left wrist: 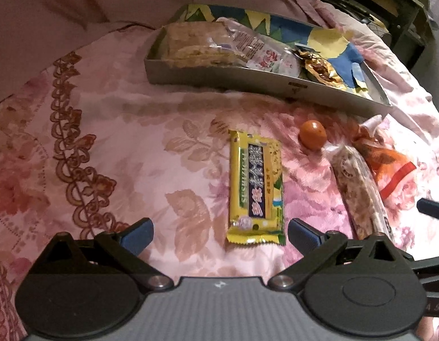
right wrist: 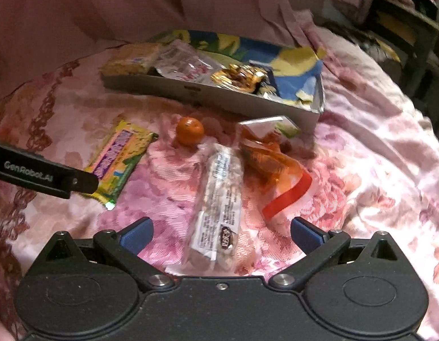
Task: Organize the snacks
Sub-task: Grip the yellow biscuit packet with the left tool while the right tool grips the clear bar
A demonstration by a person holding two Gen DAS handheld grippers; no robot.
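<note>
Left gripper [left wrist: 221,234], jaws open, faces yellow bar [left wrist: 256,187] dead ahead, long axis along fingers. Right gripper [right wrist: 221,234], open, straddles nut bar [right wrist: 219,204]. Box [left wrist: 248,82] beyond.

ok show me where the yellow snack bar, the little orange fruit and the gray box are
yellow snack bar [left wrist: 255,187], left wrist view, on the middle of its dark label.
little orange fruit [left wrist: 313,134], left wrist view, on the middle of its skin.
gray box [right wrist: 219,99], right wrist view, on its bare near wall.
</note>
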